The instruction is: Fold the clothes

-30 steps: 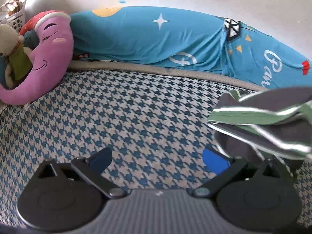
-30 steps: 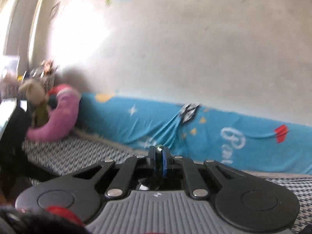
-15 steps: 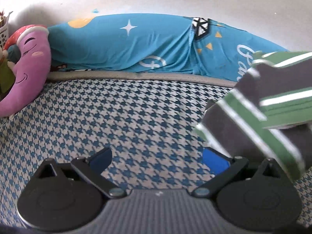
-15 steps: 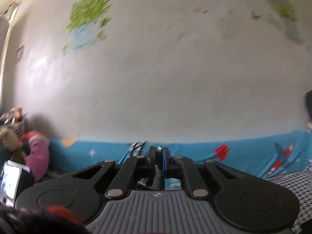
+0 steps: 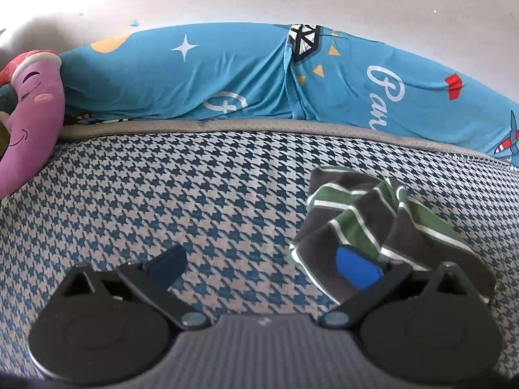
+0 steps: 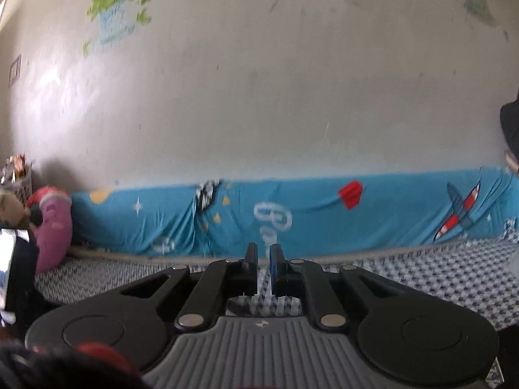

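Observation:
A grey and green striped garment (image 5: 373,214) lies bunched on the houndstooth mattress (image 5: 194,201), right of centre in the left wrist view. My left gripper (image 5: 262,267) is open wide just above the mattress. Its right blue pad (image 5: 356,270) sits in front of the garment's near edge, with nothing between the fingers. My right gripper (image 6: 263,259) is held higher and faces the wall. Its fingers stand a narrow gap apart and hold nothing. The garment does not show in the right wrist view.
A rolled blue printed quilt (image 5: 227,77) runs along the wall behind the mattress. A pink moon plush (image 5: 29,103) lies at the left end, beside a basket (image 6: 19,178). A dark object (image 6: 511,129) juts in at the right edge.
The striped garment hung in the air at the right and now lies on the mattress. My right gripper's fingers have parted slightly, and its view has swung right along the wall.

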The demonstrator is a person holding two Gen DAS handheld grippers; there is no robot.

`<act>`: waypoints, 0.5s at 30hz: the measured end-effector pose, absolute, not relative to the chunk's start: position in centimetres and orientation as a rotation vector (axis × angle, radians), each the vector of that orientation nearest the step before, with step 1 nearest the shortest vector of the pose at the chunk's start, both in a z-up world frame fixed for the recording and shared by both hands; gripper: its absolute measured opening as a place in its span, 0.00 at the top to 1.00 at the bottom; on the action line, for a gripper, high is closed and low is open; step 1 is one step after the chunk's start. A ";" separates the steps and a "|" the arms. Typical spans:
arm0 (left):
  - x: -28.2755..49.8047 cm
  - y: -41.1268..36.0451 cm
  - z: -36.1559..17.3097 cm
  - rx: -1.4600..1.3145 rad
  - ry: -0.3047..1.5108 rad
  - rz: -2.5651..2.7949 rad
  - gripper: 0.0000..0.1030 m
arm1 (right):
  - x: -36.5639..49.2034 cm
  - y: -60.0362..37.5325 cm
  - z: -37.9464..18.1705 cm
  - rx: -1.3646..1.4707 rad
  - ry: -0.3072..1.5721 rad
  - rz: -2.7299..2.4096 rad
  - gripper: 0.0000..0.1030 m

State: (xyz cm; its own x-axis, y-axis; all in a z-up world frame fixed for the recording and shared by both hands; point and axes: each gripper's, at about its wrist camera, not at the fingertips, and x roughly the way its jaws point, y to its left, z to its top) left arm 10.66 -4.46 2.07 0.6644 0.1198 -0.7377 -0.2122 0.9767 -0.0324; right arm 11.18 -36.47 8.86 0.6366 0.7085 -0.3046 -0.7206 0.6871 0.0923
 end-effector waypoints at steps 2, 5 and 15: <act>10.7 -4.6 2.0 -0.118 0.824 0.185 0.00 | 11.4 -36.2 8.1 -0.053 0.362 0.828 0.90; 10.8 -4.9 2.0 -0.116 0.825 0.181 0.00 | 11.8 -35.8 7.2 -0.059 0.397 0.846 0.85; 10.8 -5.6 2.4 -0.089 0.776 0.123 0.00 | 12.9 -33.5 4.1 -0.096 0.519 0.889 0.75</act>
State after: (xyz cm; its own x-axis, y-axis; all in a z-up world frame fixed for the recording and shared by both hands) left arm 10.78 -5.63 2.44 0.7073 0.0779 -0.7026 -0.1433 0.9891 -0.0345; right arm 12.90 -33.54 4.10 0.5153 0.7164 -0.4705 -0.7617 0.6344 0.1317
